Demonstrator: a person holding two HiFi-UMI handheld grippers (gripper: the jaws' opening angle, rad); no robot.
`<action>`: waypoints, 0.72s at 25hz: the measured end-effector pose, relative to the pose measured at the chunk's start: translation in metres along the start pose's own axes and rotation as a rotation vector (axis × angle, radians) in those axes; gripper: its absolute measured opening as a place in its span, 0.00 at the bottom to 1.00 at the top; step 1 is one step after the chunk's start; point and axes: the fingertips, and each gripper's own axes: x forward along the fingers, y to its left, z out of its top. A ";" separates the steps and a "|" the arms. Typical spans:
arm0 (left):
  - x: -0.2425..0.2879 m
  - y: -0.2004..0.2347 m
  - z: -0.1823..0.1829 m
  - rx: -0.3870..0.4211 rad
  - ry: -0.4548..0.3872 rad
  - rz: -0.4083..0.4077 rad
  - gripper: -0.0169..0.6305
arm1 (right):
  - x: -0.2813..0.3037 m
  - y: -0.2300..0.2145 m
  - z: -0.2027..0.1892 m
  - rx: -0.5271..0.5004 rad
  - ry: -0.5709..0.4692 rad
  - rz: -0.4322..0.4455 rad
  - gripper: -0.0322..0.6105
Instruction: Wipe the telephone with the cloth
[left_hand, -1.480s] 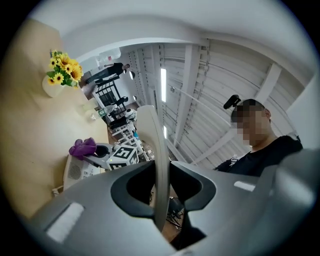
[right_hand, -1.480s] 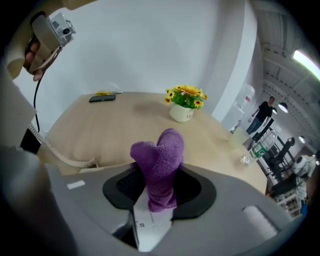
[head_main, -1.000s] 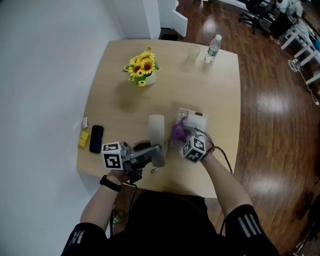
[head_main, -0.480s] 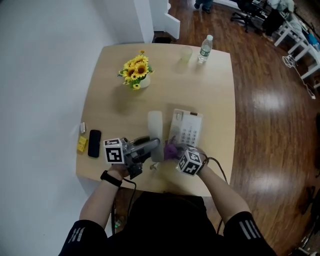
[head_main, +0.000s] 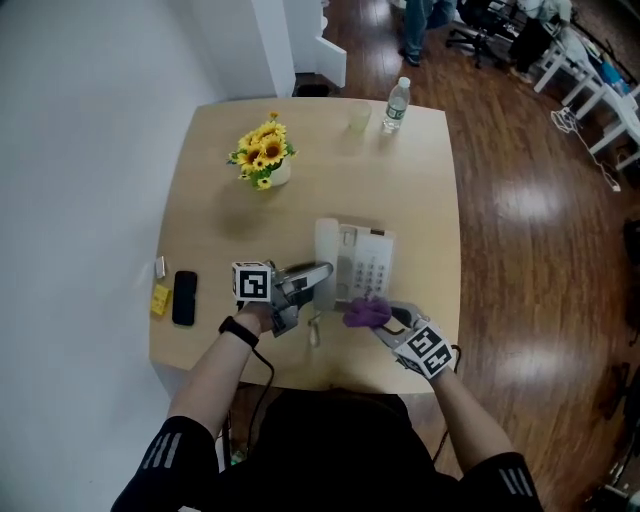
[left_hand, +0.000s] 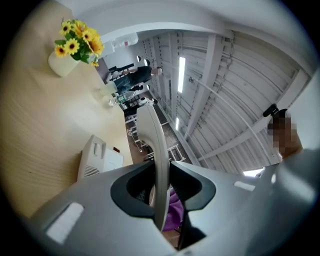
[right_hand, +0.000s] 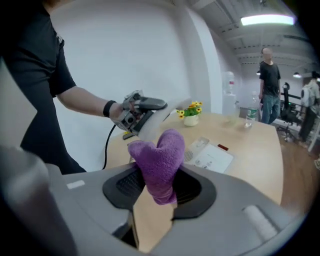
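Left gripper (left_hand: 161, 192): clamped on the white handset (left_hand: 151, 135), at the base's left side.
Right gripper (right_hand: 158, 194): pinching the purple cloth (right_hand: 160, 152).
Telephone base (head_main: 368, 262): mid-table (head_main: 420, 170), just far of the cloth.
Handling: probably light, hard, smooth plastic (likely slippery); best gripped mid-handset.

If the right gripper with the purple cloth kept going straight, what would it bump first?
Probably the handset clamped in the left gripper; the telephone base lies just right of that line. Depth is unclear.
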 end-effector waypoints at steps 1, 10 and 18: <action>0.004 0.009 -0.004 -0.009 0.020 0.008 0.16 | -0.007 -0.003 -0.001 0.015 -0.007 -0.016 0.30; 0.034 0.090 -0.032 -0.125 0.129 0.093 0.16 | -0.051 -0.020 -0.007 0.110 -0.036 -0.106 0.30; 0.046 0.118 -0.044 -0.156 0.186 0.092 0.17 | -0.063 -0.026 -0.015 0.136 -0.038 -0.126 0.30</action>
